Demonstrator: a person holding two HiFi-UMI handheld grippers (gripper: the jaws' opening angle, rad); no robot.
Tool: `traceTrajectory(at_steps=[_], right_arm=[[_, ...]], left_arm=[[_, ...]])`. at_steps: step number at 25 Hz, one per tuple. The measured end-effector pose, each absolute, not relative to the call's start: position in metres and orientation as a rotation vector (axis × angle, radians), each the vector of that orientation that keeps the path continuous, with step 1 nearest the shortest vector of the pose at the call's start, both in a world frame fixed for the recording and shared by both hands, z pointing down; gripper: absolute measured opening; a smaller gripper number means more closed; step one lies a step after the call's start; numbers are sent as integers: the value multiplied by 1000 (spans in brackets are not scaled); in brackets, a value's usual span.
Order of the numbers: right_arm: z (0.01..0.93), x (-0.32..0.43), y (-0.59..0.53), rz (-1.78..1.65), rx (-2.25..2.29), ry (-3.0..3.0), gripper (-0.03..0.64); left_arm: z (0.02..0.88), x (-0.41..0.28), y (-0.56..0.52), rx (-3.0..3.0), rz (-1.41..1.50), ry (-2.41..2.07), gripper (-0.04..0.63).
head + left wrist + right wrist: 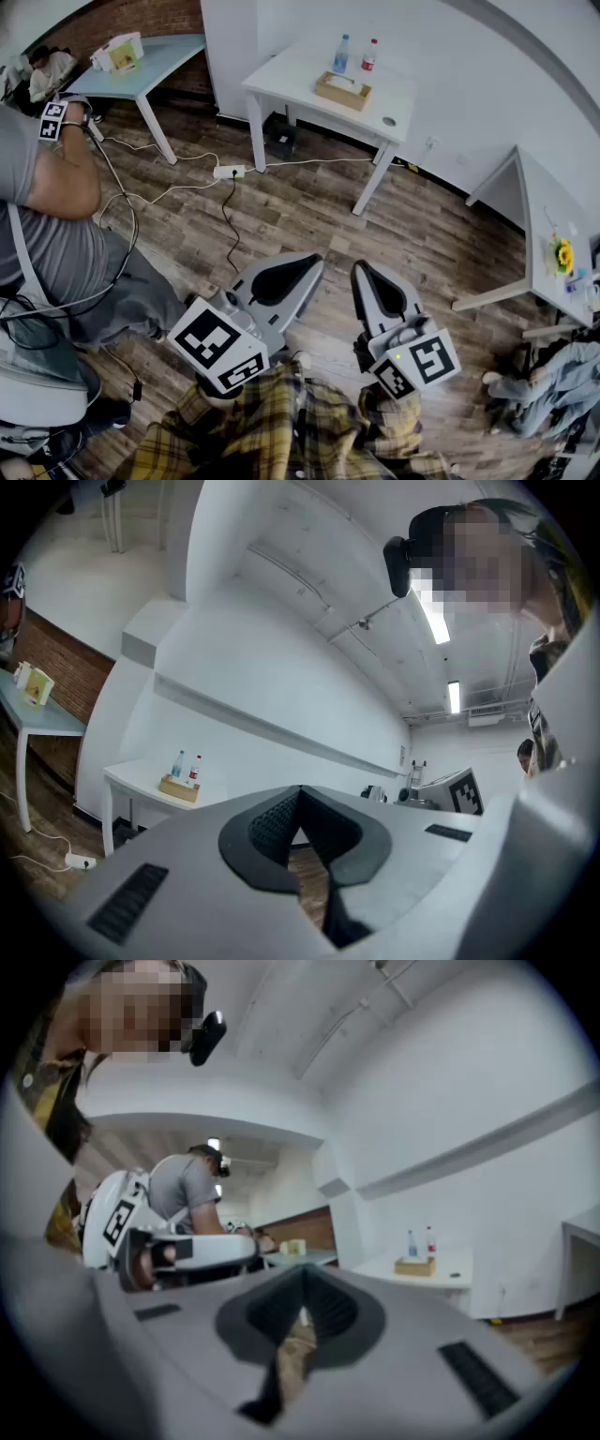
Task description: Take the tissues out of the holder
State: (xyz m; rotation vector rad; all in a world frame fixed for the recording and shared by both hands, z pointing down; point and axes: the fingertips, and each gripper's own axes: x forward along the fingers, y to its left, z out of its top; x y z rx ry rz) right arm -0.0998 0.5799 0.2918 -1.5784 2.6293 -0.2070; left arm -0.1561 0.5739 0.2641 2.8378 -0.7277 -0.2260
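The wooden tissue holder [342, 90] stands on the white table [300, 80] across the room, with something pale showing in its top and two bottles [354, 54] behind it. Both grippers are held over the wooden floor, far short of that table. In the head view my left gripper [317, 261] and right gripper [357, 269] point toward it, jaws together, nothing between them. The left gripper view shows the holder [178, 787] small and distant past the left gripper [300, 794]. The right gripper view shows the holder [413, 1266] past the right gripper [305, 1279].
Another person in a grey shirt [52, 202] sits at the left with cables around them. A power strip [229, 172] and cords lie on the floor before the table. A blue table [155, 56] stands at the back left, a white table [548, 220] with a sunflower [563, 253] at the right.
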Motion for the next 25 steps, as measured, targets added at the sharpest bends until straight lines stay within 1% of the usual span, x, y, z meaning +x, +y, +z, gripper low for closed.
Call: traceTrajectory(at_steps=[16,25], right_arm=[[298,-71,580,-236,-1505,2659,11],[314,-64,566,-300,-1478,2665,11]], left_arm=[[267,-133,572,2818,-225,-818,18],[279,-136,558,2784,-218,-862,18]])
